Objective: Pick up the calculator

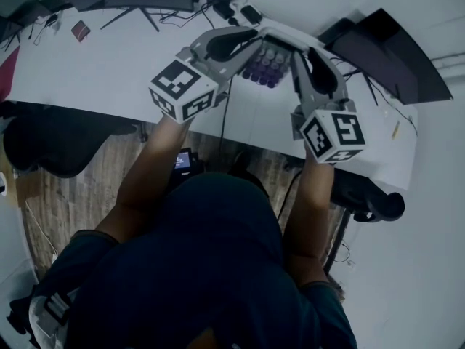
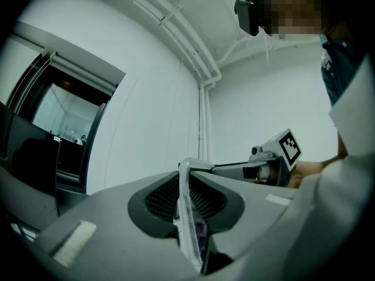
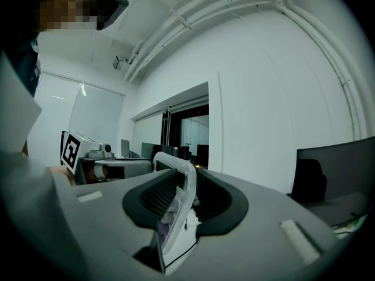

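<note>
Two grippers hold the calculator (image 1: pixel 266 65) between them, one at each side. The left gripper (image 1: pixel 245 48) reaches in from the left, and its jaws are closed down to a narrow gap filled by the calculator's thin pale edge. The right gripper (image 1: pixel 299 55) reaches in from the right, and its jaws are clamped the same way on the opposite edge. In the head view the calculator faces up, with its rows of purple keys showing between the two sets of jaws. It sits over the far part of the white desk (image 1: pixel 109 57), near the cables (image 1: pixel 182 14) at the back edge. Each gripper view shows the other gripper just beyond the calculator, with white wall and ceiling pipes behind. A dark monitor (image 1: pixel 385 49) stands on the desk to the right, and a black office chair (image 1: pixel 51 140) is at the left by the near edge.
</note>
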The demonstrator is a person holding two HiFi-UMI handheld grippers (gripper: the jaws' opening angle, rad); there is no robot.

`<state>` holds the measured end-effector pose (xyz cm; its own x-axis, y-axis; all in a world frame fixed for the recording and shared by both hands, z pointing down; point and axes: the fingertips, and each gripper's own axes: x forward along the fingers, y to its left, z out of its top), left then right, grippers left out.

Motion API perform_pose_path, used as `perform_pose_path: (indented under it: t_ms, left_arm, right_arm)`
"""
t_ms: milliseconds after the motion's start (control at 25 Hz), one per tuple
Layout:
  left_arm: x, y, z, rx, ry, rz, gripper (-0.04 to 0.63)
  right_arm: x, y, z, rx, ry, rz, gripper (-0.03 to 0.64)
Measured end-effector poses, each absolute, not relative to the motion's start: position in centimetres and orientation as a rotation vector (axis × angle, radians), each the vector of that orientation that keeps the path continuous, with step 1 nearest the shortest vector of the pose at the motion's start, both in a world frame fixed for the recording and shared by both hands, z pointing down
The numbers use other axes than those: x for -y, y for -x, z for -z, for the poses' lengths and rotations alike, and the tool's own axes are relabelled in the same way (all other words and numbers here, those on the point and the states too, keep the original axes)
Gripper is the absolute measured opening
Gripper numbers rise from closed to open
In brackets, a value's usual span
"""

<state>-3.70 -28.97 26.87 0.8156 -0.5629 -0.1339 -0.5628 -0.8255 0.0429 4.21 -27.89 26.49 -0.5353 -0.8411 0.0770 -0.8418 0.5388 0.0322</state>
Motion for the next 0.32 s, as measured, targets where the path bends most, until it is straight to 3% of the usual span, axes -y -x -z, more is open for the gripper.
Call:
perform_pose_path:
  t_ms: [320]
  left_arm:
    - [29.01, 4.33, -27.65, 0.913, -2.985, 0.201, 0.046]
  right_arm:
    - [27.87, -3.56, -27.35, 2.667, -1.475, -0.038, 0.1]
